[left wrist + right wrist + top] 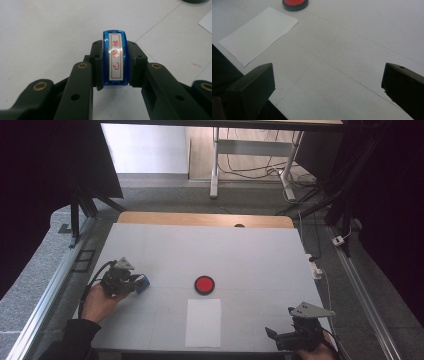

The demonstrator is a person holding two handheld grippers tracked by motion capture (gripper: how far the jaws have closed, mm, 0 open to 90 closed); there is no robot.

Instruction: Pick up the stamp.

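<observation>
The blue stamp (pixel 115 60), a glossy plastic block with a white label of red characters, is clenched between the pads of the left gripper (pixel 134 282), long axis running along the jaws. It sits well left of the red ink pad (pixel 204 284), a round, black-rimmed disc. The white paper sheet (pixel 203 322) lies just below the pad. The right gripper (pixel 328 82), jaws spread and holding nothing, rests farther off.
</observation>
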